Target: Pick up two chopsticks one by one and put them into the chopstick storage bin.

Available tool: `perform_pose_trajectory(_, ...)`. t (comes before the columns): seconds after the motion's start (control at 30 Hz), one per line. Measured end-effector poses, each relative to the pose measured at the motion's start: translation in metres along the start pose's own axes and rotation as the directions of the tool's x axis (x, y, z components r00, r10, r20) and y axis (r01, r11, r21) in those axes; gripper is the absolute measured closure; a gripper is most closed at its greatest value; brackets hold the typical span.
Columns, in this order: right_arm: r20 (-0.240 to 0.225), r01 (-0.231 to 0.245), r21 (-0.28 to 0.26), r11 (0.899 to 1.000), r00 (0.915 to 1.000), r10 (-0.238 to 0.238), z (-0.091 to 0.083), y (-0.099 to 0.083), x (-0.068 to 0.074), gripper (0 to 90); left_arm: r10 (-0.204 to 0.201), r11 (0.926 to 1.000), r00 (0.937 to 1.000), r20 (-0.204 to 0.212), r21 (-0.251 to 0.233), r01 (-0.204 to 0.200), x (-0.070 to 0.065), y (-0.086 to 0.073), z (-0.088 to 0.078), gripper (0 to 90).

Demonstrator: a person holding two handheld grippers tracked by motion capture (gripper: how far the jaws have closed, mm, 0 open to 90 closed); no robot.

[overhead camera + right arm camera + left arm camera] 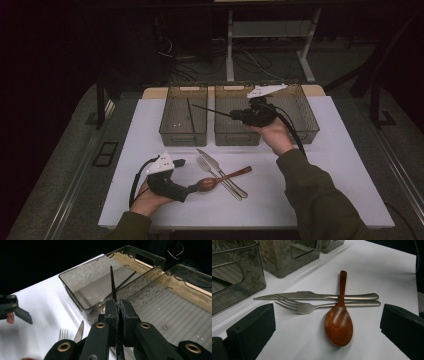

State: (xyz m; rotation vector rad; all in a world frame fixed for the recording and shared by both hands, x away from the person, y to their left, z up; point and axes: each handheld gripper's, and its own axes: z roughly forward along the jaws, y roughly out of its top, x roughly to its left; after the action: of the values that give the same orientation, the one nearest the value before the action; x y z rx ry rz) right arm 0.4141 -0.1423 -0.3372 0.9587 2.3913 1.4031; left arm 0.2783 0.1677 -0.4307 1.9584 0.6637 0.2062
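Note:
A wooden spoon (226, 177) lies across a metal fork (212, 171) and knife (221, 169) on the white table. My left gripper (186, 176) rests at the front left, open. Its black pads (252, 326) stand either side of the spoon's bowl (338, 325), apart from it, with the fork (312, 307) and knife (312, 295) just beyond. My right gripper (235, 115) hovers over the middle bin (237, 138), shut on a thin black chopstick (210, 110) that points toward the left bin (170, 134). In the right gripper view the chopstick (112, 282) sticks out of the closed gripper (118, 310).
Three smoky clear bins stand in a row at the table's far side. The left one holds another dark chopstick (190, 114); the right bin (306, 122) sits behind my right hand. Desk legs and cables lie on the dark floor beyond.

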Motion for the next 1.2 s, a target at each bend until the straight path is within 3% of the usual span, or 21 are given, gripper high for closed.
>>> perform_pose_trajectory(0.43,0.015,0.0,0.063,0.998,0.9999,-0.001,0.063,0.02,0.01,84.6,0.003,0.9999,1.0,0.007,-0.013,-0.003,0.0,0.001,0.0,0.0)
perform_pose_trajectory(0.7,0.064,0.007,0.114,0.993,0.9978,-0.015,0.1,0.031,0.014,84.5,0.004,0.9999,0.9999,0.014,-0.017,-0.003,0.0,0.002,0.0,0.0)
perform_pose_trajectory(1.2,0.116,-0.022,0.171,0.985,0.9933,0.002,0.149,0.038,0.02,84.5,0.005,0.9998,0.9997,0.026,-0.021,-0.004,0.0,0.003,0.001,0.0)
